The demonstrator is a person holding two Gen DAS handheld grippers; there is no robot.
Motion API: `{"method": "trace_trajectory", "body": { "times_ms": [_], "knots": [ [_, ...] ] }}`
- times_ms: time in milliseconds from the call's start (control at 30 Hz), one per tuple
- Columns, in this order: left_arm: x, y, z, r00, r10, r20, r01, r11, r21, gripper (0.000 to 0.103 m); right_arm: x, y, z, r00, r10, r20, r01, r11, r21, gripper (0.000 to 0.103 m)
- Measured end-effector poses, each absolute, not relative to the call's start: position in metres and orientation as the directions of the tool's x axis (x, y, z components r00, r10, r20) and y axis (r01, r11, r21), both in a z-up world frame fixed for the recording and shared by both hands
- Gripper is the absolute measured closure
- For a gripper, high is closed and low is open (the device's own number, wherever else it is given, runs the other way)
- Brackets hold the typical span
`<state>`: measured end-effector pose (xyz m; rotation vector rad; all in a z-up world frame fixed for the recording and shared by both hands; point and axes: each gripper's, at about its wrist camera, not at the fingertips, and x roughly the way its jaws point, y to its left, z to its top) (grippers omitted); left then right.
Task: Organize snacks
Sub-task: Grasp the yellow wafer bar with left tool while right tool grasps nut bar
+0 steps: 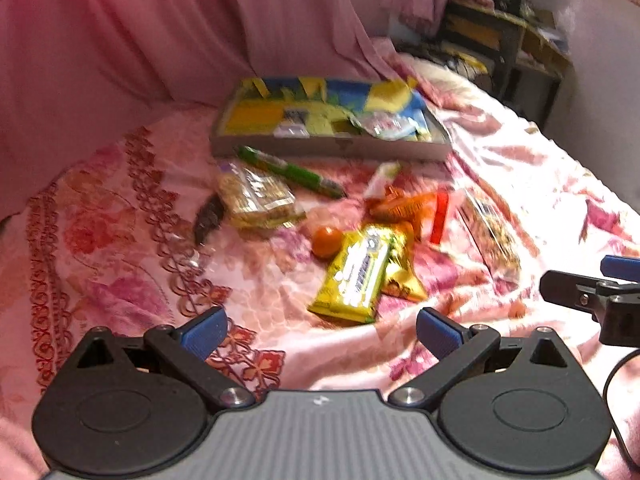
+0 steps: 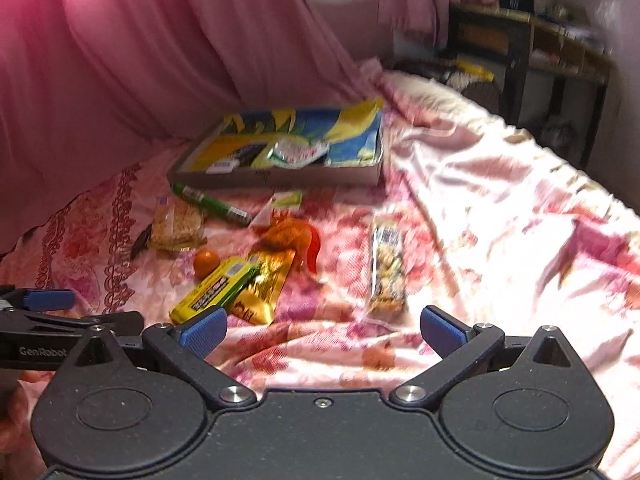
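Note:
Snacks lie scattered on a pink floral bedspread (image 1: 120, 240). A yellow wafer pack (image 1: 354, 276) lies on a gold packet (image 1: 402, 276), with a small orange fruit (image 1: 326, 241), an orange packet (image 1: 400, 204), a green tube (image 1: 292, 172), a clear biscuit pack (image 1: 256, 196) and a nut bar (image 2: 386, 272) around them. A shallow grey box (image 1: 332, 148) behind holds several yellow and blue packets. My left gripper (image 1: 320, 334) is open and empty just before the wafer pack. My right gripper (image 2: 322, 332) is open and empty, near the nut bar.
Pink curtains (image 1: 160, 28) hang behind the bed. A dark wooden desk (image 1: 504, 36) with clutter stands at the back right, past the bed's edge. The right gripper's finger shows at the right edge of the left wrist view (image 1: 592, 292).

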<state>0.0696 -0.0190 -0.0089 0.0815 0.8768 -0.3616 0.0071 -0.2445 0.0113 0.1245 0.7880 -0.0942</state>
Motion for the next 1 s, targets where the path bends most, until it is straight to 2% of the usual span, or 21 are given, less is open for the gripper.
{"method": "trace_trajectory", "body": {
  "times_ms": [167,533,767,1000],
  "knots": [
    [0.095,-0.024,-0.019,0.511,-0.294,-0.808,0.365,0.925,-0.106,0.000,0.022,-0.250,0.007,0.657,0.012,-0.754,0.114,0.987,0.115,0.001],
    [0.141,-0.043,-0.048,0.426,-0.274,-0.862,0.402,0.911,-0.090,0.001,0.088,-0.277,-0.012,0.583,0.011,-0.813,0.116,0.989,0.097,0.001],
    [0.164,-0.046,-0.064,0.374,-0.280,-0.884,0.369,0.920,-0.135,0.001,0.125,-0.295,-0.035,0.567,-0.034,-0.823,0.183,0.979,0.086,0.001],
    [0.174,-0.048,-0.074,0.337,-0.308,-0.890,0.374,0.911,-0.174,0.004,0.150,-0.301,-0.056,0.508,-0.078,-0.858,0.233,0.971,0.050,0.008]
  ]
}}
